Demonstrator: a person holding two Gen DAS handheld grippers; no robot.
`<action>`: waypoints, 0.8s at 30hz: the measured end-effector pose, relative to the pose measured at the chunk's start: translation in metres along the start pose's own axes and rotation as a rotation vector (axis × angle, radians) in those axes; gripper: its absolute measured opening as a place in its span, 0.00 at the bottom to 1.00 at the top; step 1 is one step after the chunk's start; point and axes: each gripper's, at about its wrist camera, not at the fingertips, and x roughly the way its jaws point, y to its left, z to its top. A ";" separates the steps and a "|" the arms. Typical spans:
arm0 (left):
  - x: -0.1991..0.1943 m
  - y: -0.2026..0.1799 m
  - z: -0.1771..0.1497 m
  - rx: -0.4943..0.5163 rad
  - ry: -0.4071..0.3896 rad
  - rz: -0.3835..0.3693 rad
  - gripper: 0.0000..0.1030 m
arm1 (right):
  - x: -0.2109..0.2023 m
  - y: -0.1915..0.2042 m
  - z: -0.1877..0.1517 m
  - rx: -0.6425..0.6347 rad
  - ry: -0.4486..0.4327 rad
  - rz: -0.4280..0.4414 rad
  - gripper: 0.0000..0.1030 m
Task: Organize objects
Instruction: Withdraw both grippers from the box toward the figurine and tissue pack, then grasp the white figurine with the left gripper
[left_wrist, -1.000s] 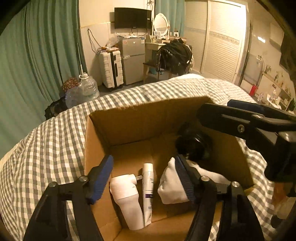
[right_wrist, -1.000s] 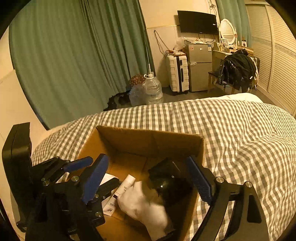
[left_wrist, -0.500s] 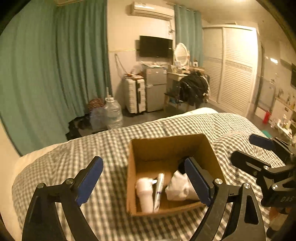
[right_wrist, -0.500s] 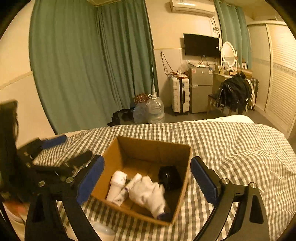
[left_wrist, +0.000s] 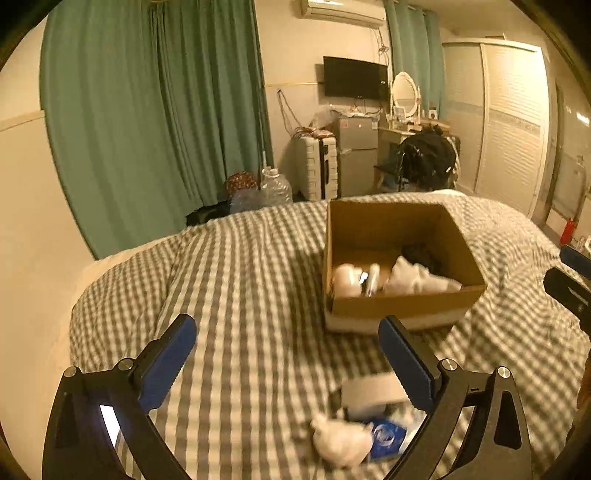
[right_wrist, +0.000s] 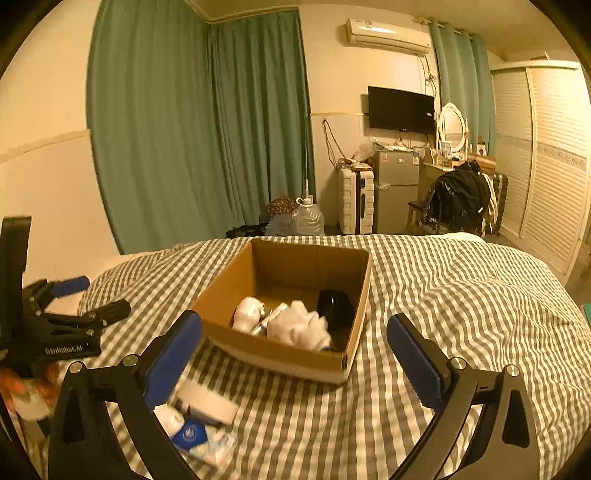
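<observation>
A cardboard box stands on the grey checked bed. Inside it lie a white bottle, a slim tube, a white cloth and a black round object. My left gripper hangs over bare bedding, back from the box, its jaws opening with nothing between them. My right gripper is also back from the box, jaws opening, not touching anything. On the bed near me lie a white box, a blue-labelled packet and a small white lump.
The checked duvet covers the whole bed. Beyond the bed are green curtains, a water jug, a white suitcase, a small fridge and a chair with black clothes. A hand grips the left tool.
Both grippers have pulled back and up out of the box and their jaws have spread wider. The cloth and black object stay in the box. Loose items near me have come into view.
</observation>
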 end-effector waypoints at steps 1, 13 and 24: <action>0.000 0.001 -0.010 -0.006 0.016 0.007 0.99 | -0.002 0.002 -0.007 -0.007 -0.002 0.000 0.98; 0.045 -0.026 -0.092 0.061 0.238 -0.031 0.99 | 0.035 0.013 -0.076 0.020 0.215 0.019 0.98; 0.070 -0.046 -0.109 0.111 0.298 -0.026 0.99 | 0.058 0.019 -0.091 0.011 0.294 -0.007 0.98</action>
